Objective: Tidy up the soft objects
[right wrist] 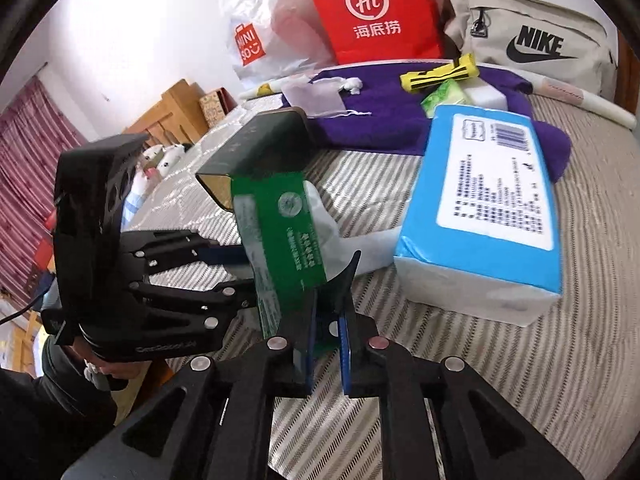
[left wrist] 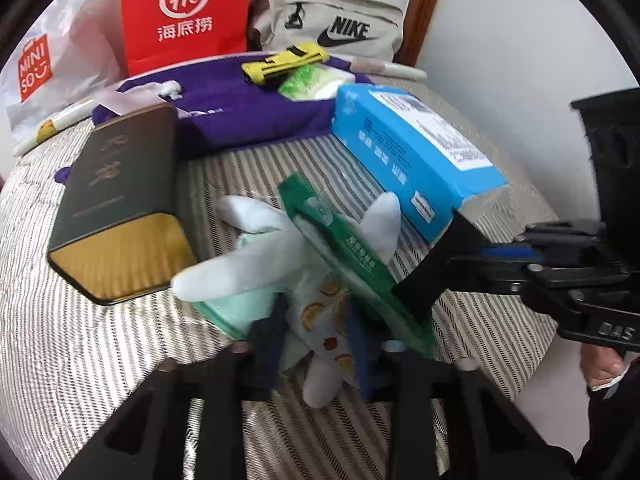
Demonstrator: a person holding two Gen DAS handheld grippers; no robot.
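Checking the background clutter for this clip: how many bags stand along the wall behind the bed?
3: a white Miniso plastic bag on the left, a red paper bag in the middle, a beige Nike bag on the right. Others could be hidden outside the view.

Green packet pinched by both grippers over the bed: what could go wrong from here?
1. The green packet is thin, and the right gripper grips only its lower edge, so it may slip or tear.
2. The left gripper also pinches the plush toy, so both may lift together.
3. The blue tissue pack lies close and could be knocked.
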